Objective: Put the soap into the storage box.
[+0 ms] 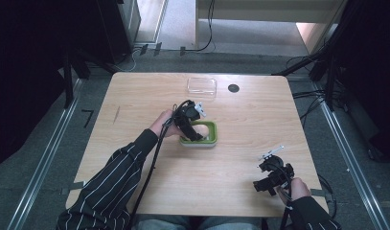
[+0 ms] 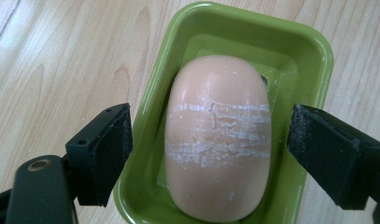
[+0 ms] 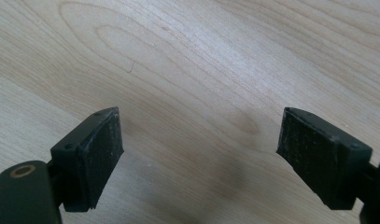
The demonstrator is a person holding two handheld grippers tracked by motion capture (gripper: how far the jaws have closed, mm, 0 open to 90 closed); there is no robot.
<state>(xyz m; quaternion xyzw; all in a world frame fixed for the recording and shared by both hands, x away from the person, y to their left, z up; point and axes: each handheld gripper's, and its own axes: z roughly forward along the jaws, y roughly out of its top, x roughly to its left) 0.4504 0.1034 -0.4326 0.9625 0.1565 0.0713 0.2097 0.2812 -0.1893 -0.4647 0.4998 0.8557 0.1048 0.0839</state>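
Note:
A peach-coloured soap bar (image 2: pixel 218 140), streaked with white scratch lines, lies in a green rectangular dish (image 2: pixel 253 32) on the wooden table. My left gripper (image 2: pixel 210 135) hangs over the dish with one jaw on each side of the soap. Both pads stand clear of it, so the gripper is open. In the high view this left gripper (image 1: pixel 195 129) points down into the green dish (image 1: pixel 212 134) at the table's middle. My right gripper (image 1: pixel 260 176) rests near the front right of the table. It is open, with bare wood between its pads (image 3: pixel 103 149).
A clear plastic lid (image 1: pixel 201 86) lies near the table's far edge, and a small black disc (image 1: pixel 233 88) sits to its right. The wooden table (image 1: pixel 135 96) stands on grey floor, with cables and black stands around it.

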